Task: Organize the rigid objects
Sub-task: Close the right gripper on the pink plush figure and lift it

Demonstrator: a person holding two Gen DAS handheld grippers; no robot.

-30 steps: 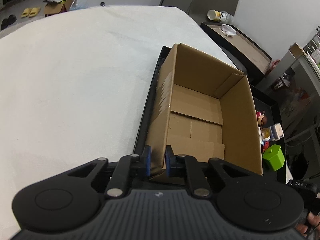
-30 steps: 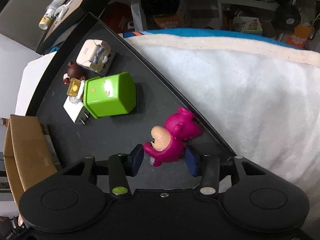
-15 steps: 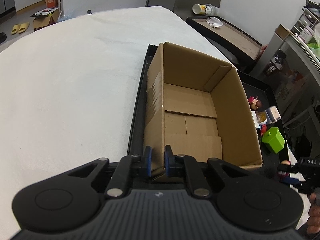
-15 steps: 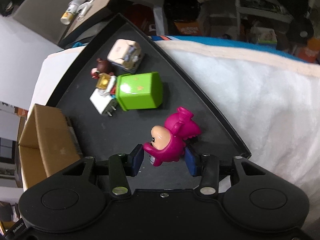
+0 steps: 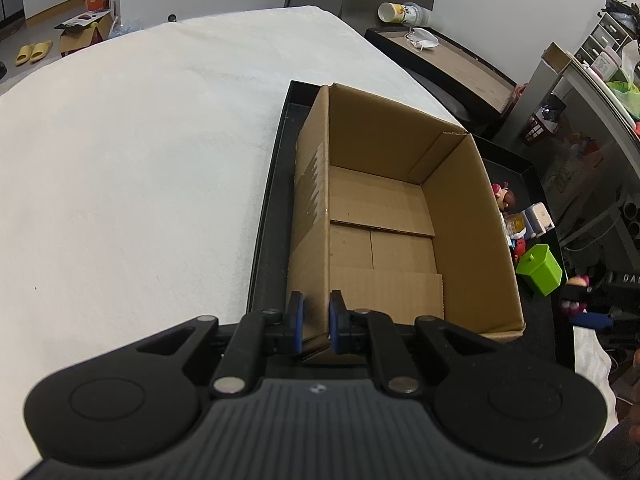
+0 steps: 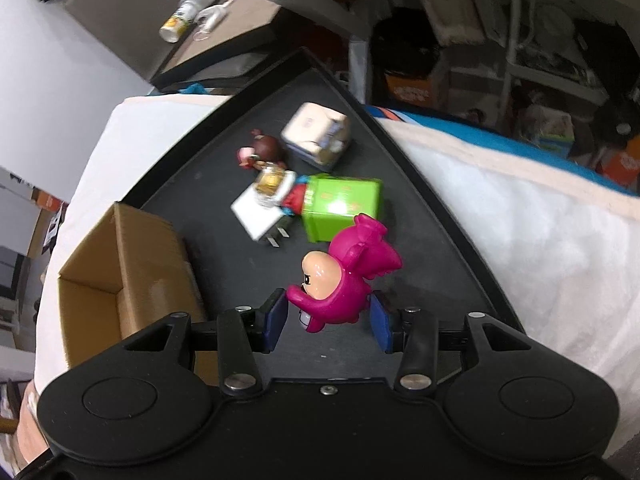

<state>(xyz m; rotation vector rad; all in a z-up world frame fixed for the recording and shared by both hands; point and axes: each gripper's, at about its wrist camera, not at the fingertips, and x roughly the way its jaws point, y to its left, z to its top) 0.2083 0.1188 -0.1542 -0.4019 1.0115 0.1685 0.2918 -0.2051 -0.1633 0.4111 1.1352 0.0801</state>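
One cardboard box [image 5: 400, 216] sits on the black tray [image 6: 420, 184], its near wall pinched by the left gripper [image 5: 316, 322]. The right gripper [image 6: 328, 320] clamps one pink figure [image 6: 344, 272]; five more items lie beside it.

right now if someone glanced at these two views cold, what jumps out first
The bright magenta toy figure pinched in the right gripper, above the black tray. Next, the big open cardboard box, nothing visible inside, standing on that tray with the left gripper clamped on its near wall. Beyond the toy, a lime green cube sits among small figures and a white plug.
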